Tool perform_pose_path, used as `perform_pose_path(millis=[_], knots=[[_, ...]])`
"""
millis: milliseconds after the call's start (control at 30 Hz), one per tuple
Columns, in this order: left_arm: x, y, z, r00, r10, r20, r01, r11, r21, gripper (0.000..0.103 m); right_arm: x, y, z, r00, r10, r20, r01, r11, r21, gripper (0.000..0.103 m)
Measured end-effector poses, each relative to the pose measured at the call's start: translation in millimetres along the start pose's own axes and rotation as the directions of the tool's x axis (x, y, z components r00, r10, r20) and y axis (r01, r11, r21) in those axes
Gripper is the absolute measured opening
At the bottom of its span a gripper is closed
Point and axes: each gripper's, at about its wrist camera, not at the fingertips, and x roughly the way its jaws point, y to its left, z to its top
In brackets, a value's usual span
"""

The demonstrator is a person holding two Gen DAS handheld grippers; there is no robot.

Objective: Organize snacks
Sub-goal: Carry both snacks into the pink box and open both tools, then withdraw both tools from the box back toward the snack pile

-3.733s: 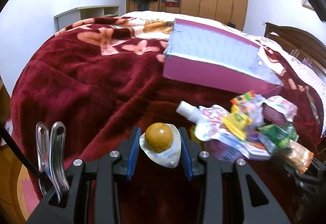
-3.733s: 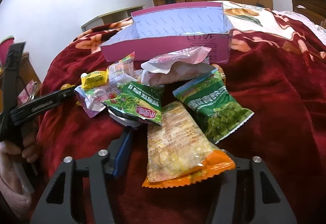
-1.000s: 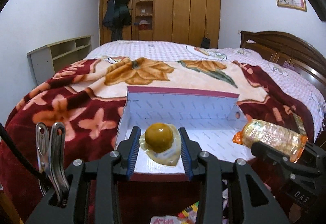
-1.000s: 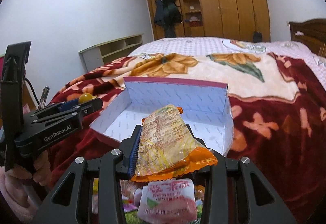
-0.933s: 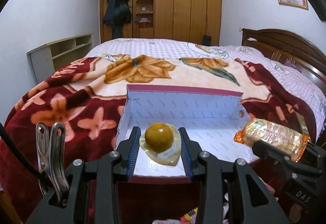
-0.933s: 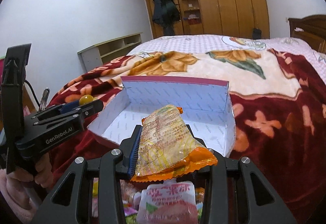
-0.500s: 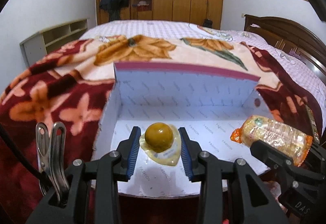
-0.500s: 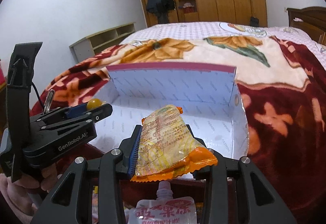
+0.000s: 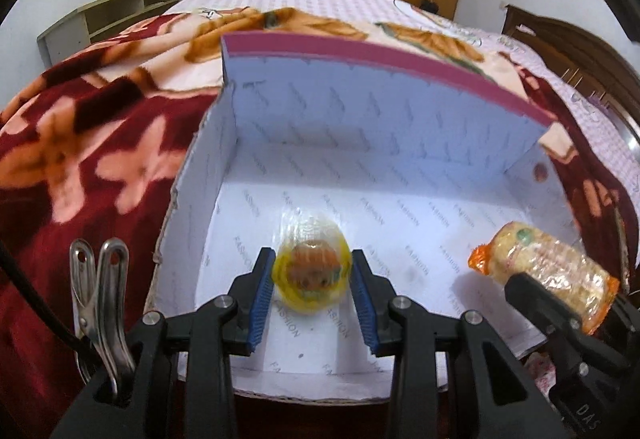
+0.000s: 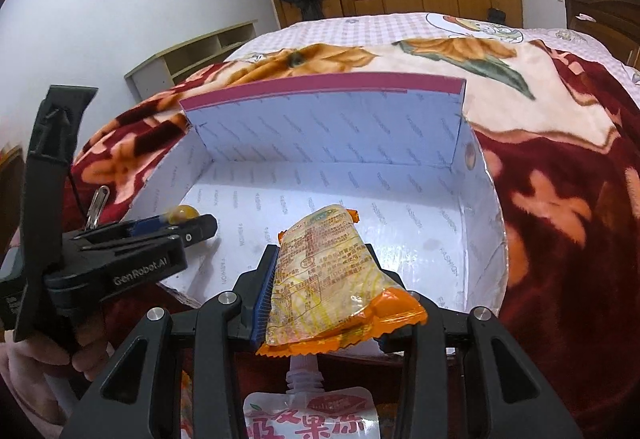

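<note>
Snacks bound for the box, two aloft at once. Far left, red flowered blanket [image 9: 80, 143] over the bed, nothing to collect there. Next along, left tongs [image 9: 312, 279] reaching in low over the near left part of the open box [image 9: 400, 127], a round wrapped sweet [image 9: 310, 273] sitting between the blue pads. Blurred, that sweet, against sharp pads, so impossible to tell whether pinched tight or slipping free. Held low and well inside the wall, presumably for a short drop and no rolling out over the torn near edge. White printed floor of the box bare under both tools, tall back flap standing up as a backstop. Over to the right, right tongs [image 10: 324, 303] clenched on an orange-edged packet [image 10: 328, 271], gripped at its crimped end, the body slanting up and forward over the near rim toward the box's right half. Probably kept apart from the sweet on purpose, one item per side. Just below those tongs, outside the box, a pink-and-white drink pouch [image 10: 312, 419] waiting, cap pointing toward the box. Sorting barely begun by the look of it.
</note>
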Motion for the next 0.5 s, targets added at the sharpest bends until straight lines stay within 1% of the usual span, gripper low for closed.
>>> perform_pose_path(millis=[167, 267, 400, 433, 500], knots=[[1, -1, -8, 0.999, 0.025, -0.036, -0.024, 1.0, 0.006, 0.039, 3, 4, -4, 0.999, -0.036, -0.024, 0.035, 0.999, -0.031, 0.04], [-3, -3, -14, 0.999, 0.034, -0.041, -0.033, 0.999, 0.017, 0.039, 2, 0, -4, 0.998, -0.047, -0.031, 0.047, 0.999, -0.024, 0.04], [-7, -7, -21, 0.998, 0.034, -0.048, -0.033, 0.999, 0.02, 0.039, 0, -4, -4, 0.996, -0.086, -0.033, 0.085, 0.996, -0.032, 0.04], [-8, -6, -21, 0.998, 0.027, -0.048, -0.026, 1.0, 0.015, 0.039, 1, -6, -4, 0.995, -0.09, -0.039, 0.089, 0.996, -0.022, 0.04], [-9, -6, -21, 0.999, 0.023, -0.04, -0.022, 1.0, 0.015, 0.039, 0, -10, -4, 0.997, -0.071, -0.039, 0.071, 0.998, -0.003, 0.04]])
